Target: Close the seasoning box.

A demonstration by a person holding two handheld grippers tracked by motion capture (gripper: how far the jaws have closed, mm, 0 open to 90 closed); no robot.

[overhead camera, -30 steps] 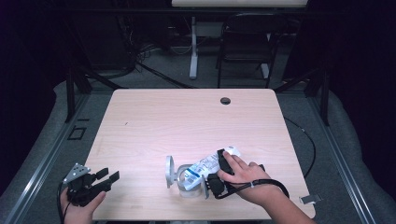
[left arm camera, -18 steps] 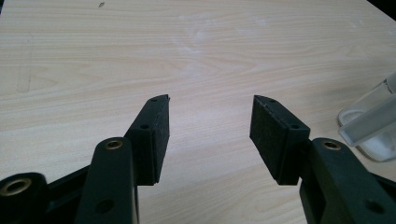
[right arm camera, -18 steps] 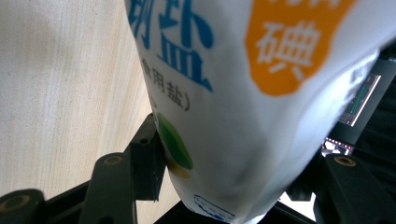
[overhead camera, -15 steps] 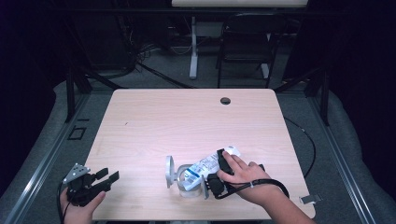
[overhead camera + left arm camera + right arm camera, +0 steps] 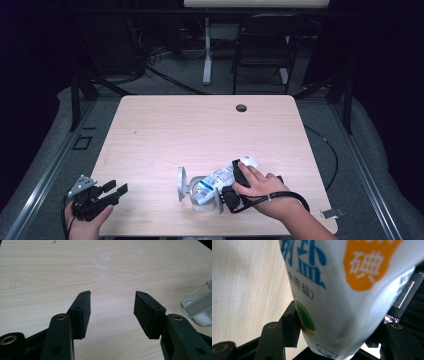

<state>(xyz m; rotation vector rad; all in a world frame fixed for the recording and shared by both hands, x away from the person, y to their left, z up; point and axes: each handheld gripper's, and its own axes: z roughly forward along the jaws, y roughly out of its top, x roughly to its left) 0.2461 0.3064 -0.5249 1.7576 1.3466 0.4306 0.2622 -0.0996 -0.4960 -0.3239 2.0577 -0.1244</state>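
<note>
A soft white plastic salt bag (image 5: 220,177), printed with blue characters and an orange patch, lies tilted near the worktop's (image 5: 200,130) front edge, right of its middle. Its lower end dips into a clear, round glass jar (image 5: 202,192) whose hinged lid (image 5: 181,184) stands open on the jar's left. The right claw (image 5: 231,192), black and angular, is clamped on the bag; in the right gripper view the glossy film (image 5: 342,297) bulges between the matte, rubbery pads, and the jaws stand wide around it. The right hand (image 5: 260,185) rests over that claw, with a black cable looped beside it. The left claw (image 5: 116,192) sits at the worktop's front left corner, its flat, foam-like pads (image 5: 83,312) spread wide apart with nothing between them. The worktop is pale laminate with a fine wood grain, rounded corners and a small round hole (image 5: 241,107) near its far edge.
</note>
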